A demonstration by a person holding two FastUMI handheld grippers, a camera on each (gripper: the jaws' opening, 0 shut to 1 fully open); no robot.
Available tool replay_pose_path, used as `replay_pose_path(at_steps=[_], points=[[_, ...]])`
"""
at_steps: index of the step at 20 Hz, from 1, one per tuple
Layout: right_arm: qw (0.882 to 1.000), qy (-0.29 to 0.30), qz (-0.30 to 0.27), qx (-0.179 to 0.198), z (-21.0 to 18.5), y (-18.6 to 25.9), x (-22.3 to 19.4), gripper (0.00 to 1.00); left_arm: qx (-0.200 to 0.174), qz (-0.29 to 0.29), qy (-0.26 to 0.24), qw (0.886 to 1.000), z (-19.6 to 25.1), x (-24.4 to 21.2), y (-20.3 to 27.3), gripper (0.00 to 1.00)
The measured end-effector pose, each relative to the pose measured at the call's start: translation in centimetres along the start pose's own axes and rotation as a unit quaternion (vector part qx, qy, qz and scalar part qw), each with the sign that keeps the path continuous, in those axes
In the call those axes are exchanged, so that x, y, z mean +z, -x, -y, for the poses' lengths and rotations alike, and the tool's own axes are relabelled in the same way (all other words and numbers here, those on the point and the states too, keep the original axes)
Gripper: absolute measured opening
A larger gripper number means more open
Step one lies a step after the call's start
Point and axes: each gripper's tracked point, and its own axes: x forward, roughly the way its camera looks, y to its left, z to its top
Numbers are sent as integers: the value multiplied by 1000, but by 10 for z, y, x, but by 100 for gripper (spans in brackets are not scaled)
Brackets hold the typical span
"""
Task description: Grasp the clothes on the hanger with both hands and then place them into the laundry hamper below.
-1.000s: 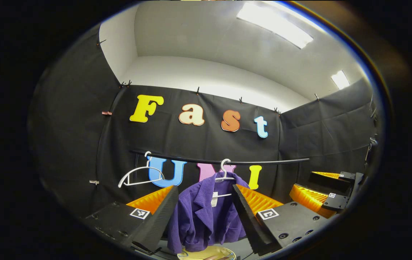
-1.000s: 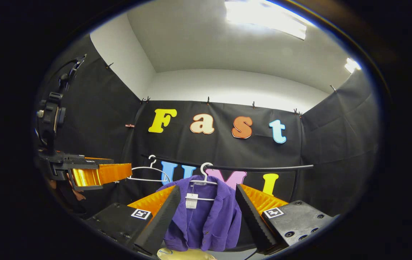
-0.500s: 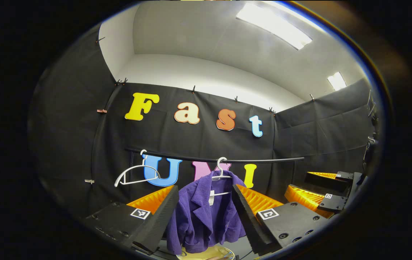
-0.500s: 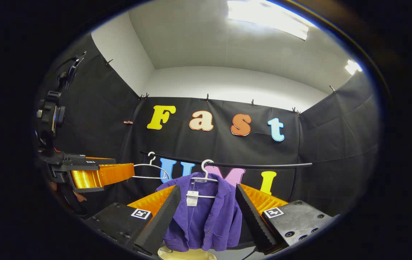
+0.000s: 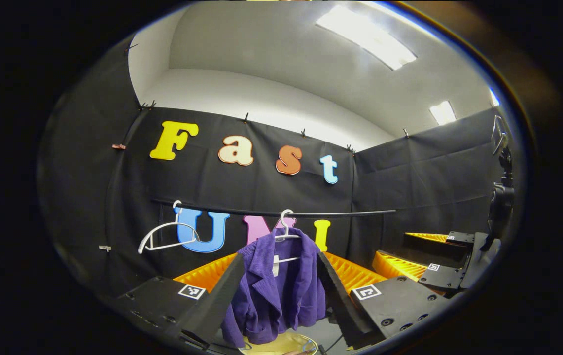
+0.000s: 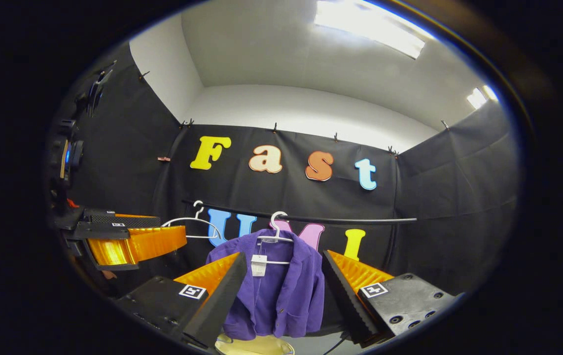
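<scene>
In the left gripper view, the left gripper (image 5: 277,276) has its jaws spread, the purple jacket (image 5: 274,291) hanging on a white hanger (image 5: 285,231) beyond them, untouched.

In the right gripper view, the right gripper (image 6: 284,281) likewise has its jaws spread; the jacket (image 6: 281,291) hangs from the rail (image 6: 340,219) above the hamper (image 6: 254,346).

I count one purple jacket (image 6: 275,291), two white hangers, the bare one (image 6: 192,228) left and the jacket's hanger (image 6: 276,236) right, one black rail (image 6: 340,219), one yellow hamper (image 6: 254,346), and two grippers: left (image 5: 279,291), right (image 6: 281,291).
</scene>
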Motion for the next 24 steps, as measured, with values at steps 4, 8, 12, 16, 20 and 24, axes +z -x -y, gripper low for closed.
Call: replay_pose_path(at_steps=[4, 8, 12, 16, 20, 24], points=[[1000, 2, -2, -7, 1, -9, -4, 97, 1, -16, 0, 1000, -12, -13, -9, 92], [1000, -5, -13, -1, 7, -35, -25, 97, 10, -23, 1, 1000, -20, -28, -32, 92], [1000, -8, -16, 23, 18, -83, -52, 97, 39, -32, -4, 999, -31, -52, -71, 92], [999, -17, -20, 46, 34, -133, -82, 97, 67, -23, 5, 997, -31, -71, -111, 92], [996, -36, -52, 70, 43, -170, -123, 97, 91, -32, 21, 995, -31, -100, -145, 92], [993, -47, -68, 83, 53, -196, -153, 97, 117, -69, 19, 991, -34, -139, -170, 92]])
